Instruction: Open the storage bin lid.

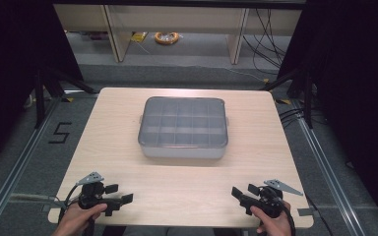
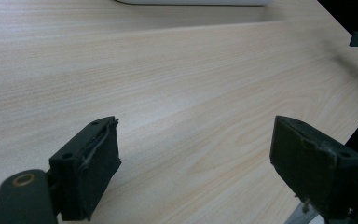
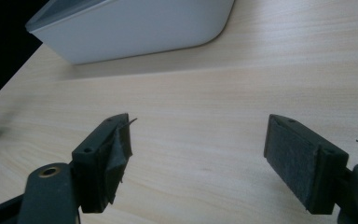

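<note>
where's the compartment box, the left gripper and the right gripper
compartment box (image 1: 183,127): high view, on the middle of its clear lid.
left gripper (image 1: 119,193): high view, midway between its open jaws.
right gripper (image 1: 240,199): high view, midway between its open jaws.

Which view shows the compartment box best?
The high view: the whole compartment box sits mid-table, its lid and dividers visible. The right gripper view catches just its white side wall and one corner; the left gripper view, a sliver of its lower edge.
</note>
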Demonstrator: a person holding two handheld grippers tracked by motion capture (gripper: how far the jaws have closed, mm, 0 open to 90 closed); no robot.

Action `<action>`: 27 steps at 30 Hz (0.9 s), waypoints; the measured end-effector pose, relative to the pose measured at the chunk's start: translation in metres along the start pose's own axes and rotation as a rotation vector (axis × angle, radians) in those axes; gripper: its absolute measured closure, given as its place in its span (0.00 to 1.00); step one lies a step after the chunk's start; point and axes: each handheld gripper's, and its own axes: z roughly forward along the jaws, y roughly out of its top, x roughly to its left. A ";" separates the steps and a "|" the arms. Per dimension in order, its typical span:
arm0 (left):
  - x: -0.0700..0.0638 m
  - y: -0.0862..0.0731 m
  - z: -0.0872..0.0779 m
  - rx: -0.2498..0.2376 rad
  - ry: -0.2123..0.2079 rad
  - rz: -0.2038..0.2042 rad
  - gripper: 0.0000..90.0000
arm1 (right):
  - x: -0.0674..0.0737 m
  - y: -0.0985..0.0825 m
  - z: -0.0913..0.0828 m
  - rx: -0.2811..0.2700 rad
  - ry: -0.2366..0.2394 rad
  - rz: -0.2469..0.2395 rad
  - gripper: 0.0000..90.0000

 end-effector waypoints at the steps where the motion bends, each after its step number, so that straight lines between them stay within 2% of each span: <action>1: 0.001 0.000 0.000 -0.001 0.009 -0.002 0.17 | -0.001 0.001 0.000 0.002 0.003 -0.006 0.27; 4: 0.004 0.001 0.000 -0.001 0.013 -0.009 0.17 | -0.002 0.003 0.001 -0.007 0.005 -0.008 0.27; 5: 0.005 0.001 -0.001 -0.013 0.013 -0.022 0.17 | -0.005 0.004 0.003 -0.013 0.010 -0.028 0.27; 7: 0.006 0.003 -0.001 -0.017 0.018 -0.022 0.17 | -0.006 0.006 0.005 -0.023 0.003 -0.031 0.27; 10: 0.007 0.002 0.001 -0.008 0.019 -0.025 0.17 | -0.001 0.012 0.006 -0.010 0.028 0.029 0.26; 11: 0.008 0.003 0.002 -0.007 0.016 -0.030 0.17 | -0.001 0.012 0.006 -0.010 0.028 0.029 0.26; 12: 0.008 0.003 0.002 -0.008 0.017 -0.034 0.17 | -0.005 0.014 0.008 -0.025 0.034 -0.022 0.26; 13: 0.008 0.004 0.002 -0.013 0.020 -0.032 0.17 | -0.005 0.015 0.008 -0.022 0.042 -0.026 0.26; 14: 0.008 0.004 0.002 -0.026 0.023 -0.034 0.17 | -0.004 0.018 0.008 -0.025 0.040 -0.028 0.26; 16: 0.009 0.006 0.002 -0.016 0.014 -0.033 0.17 | -0.002 0.019 0.007 -0.026 0.035 -0.012 0.26; 20: 0.010 0.008 0.002 -0.022 0.014 -0.039 0.17 | -0.009 0.027 0.012 -0.049 0.035 -0.033 0.26; 22: 0.010 0.009 0.003 -0.026 0.009 -0.038 0.17 | -0.009 0.029 0.012 -0.045 0.041 -0.017 0.26; 27: 0.014 0.014 0.005 -0.030 0.023 -0.040 0.17 | -0.011 0.041 0.019 -0.047 0.046 -0.010 0.26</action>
